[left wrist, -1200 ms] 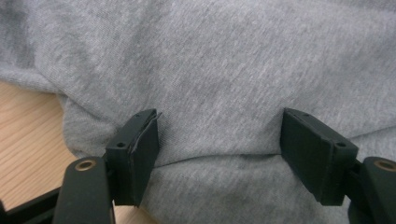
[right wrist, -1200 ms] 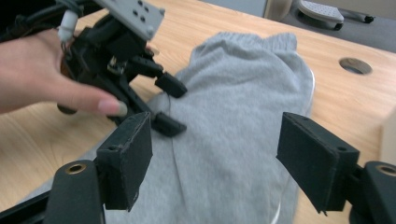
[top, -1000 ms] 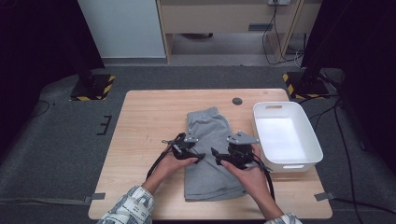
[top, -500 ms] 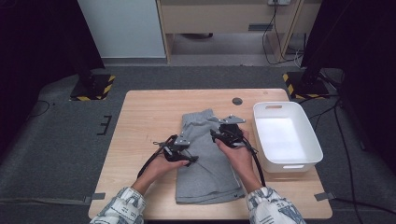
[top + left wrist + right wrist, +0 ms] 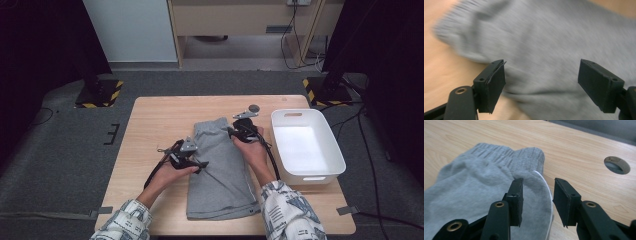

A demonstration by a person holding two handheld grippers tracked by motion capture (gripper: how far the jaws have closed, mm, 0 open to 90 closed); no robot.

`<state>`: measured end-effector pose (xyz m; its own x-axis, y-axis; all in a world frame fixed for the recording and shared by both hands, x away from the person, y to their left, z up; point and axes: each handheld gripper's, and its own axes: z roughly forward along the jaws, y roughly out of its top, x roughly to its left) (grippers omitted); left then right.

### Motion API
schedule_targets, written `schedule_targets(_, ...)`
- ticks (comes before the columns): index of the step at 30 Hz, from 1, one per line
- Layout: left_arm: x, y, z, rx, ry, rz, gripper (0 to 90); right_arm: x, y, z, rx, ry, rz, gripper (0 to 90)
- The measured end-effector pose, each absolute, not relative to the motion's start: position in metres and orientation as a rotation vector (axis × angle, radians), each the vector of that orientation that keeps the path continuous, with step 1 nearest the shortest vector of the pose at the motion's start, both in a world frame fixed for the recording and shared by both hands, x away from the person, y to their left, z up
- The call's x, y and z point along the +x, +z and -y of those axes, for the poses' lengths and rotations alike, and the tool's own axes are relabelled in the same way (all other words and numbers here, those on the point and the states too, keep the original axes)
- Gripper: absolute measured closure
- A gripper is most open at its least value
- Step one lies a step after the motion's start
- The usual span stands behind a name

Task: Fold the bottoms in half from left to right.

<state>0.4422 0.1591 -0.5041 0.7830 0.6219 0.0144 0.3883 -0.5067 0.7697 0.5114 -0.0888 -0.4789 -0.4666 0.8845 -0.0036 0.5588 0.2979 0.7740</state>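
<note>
The grey shorts (image 5: 222, 167) lie flat from the table's (image 5: 150, 125) near edge toward its far edge. The left hand-held gripper (image 5: 200, 164), spread wide, has drifted off to their left side. The right hand-held gripper (image 5: 537, 200) has travelled up to the waistband's right corner; its jaws have just been closing around the folded edge, not yet pinching it, likely to fold the shorts.

Grey shorts (image 5: 222, 170): soft knit cloth, matt, faintly fuzzy; waistband (image 5: 506, 153) ribbed. White stripe along the side seam (image 5: 547, 188), smoother than the knit.

Surface (image 5: 155, 125): pale wood, visible grain, smooth, low sheen.

Bin (image 5: 330, 162): white plastic, smooth, slightly glossy.

Right claw (image 5: 537, 197): matt black plastic, brass-coloured metal rivets; flat pads (image 5: 517, 200) look rubbery.

Left claw (image 5: 541, 85): same matt black finish; one pad (image 5: 497, 83) frayed at its edge.
</note>
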Motion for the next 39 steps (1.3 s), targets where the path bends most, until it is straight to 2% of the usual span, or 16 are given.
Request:
schedule_targets(4,0.453,-0.498,-0.169,2.146,0.412,-0.807,22.7,0.525,-0.490,0.088,1.319,0.998,-2.153,56.4)
schedule_targets(9,0.465,-0.498,-0.180,2.125,0.469,-0.888,28.8,0.537,-0.504,0.085,1.350,0.990,-2.184,49.7)
schedule_targets(21,0.485,-0.508,-0.180,2.064,0.478,-0.983,42.7,0.534,-0.529,0.083,1.366,0.938,-2.241,50.3)
schedule_targets(26,0.493,-0.506,-0.172,2.075,0.504,-0.986,43.0,0.525,-0.528,0.083,1.349,0.940,-2.256,51.6)
schedule_targets(30,0.499,-0.510,-0.167,2.052,0.472,-1.017,41.4,0.516,-0.530,0.084,1.353,0.964,-2.241,51.3)
schedule_targets(39,0.506,-0.523,-0.156,2.144,0.484,-1.050,42.6,0.519,-0.528,0.086,1.375,0.992,-2.236,44.8)
